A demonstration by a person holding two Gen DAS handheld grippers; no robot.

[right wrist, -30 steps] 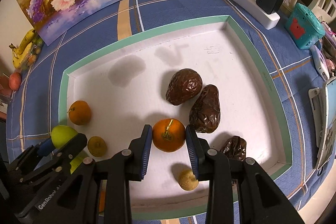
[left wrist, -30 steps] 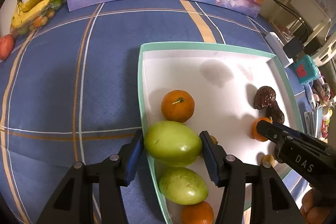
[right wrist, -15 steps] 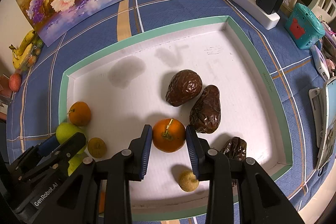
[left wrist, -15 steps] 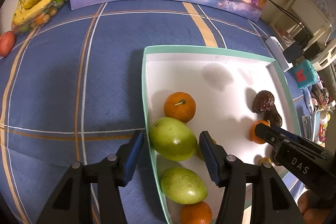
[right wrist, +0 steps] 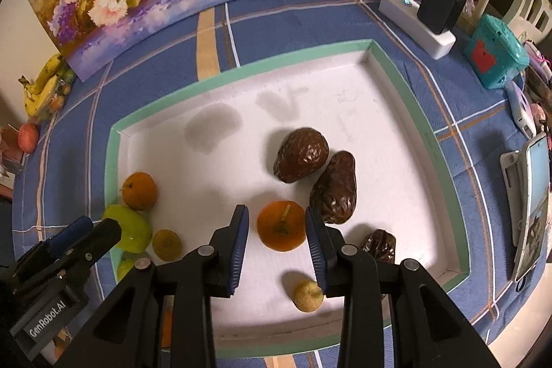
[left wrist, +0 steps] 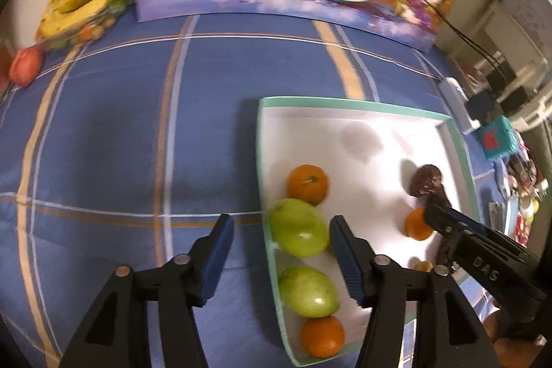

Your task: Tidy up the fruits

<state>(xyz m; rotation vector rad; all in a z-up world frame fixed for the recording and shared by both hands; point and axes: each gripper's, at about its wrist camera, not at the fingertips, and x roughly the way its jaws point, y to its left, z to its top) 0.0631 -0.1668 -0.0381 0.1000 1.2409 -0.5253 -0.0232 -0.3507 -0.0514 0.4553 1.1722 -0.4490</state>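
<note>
A white tray with a green rim (left wrist: 348,102) (right wrist: 241,71) holds the fruit. My left gripper (left wrist: 281,240) is open above the tray's left edge, with a green mango (left wrist: 298,227) (right wrist: 129,228) lying free between its fingers. A second green mango (left wrist: 308,292) and an orange (left wrist: 322,336) lie nearer, another orange (left wrist: 307,184) (right wrist: 139,191) beyond. My right gripper (right wrist: 277,231) straddles an orange (right wrist: 282,225) (left wrist: 416,225) without touching it, jaws open. Two dark wrinkled avocados (right wrist: 301,155) (right wrist: 334,187) lie beside it.
A small dark fruit (right wrist: 378,245), a small yellow fruit (right wrist: 308,295) and a small brownish fruit (right wrist: 167,244) lie in the tray. Bananas (left wrist: 77,7) and a red fruit (left wrist: 26,66) sit far left. A power strip (right wrist: 415,25), teal box (right wrist: 495,52) and phone (right wrist: 533,206) lie right.
My left gripper let go of the green mango, opened wider and drew back and up. The mango now rests in the tray. My right gripper stayed around the orange.
</note>
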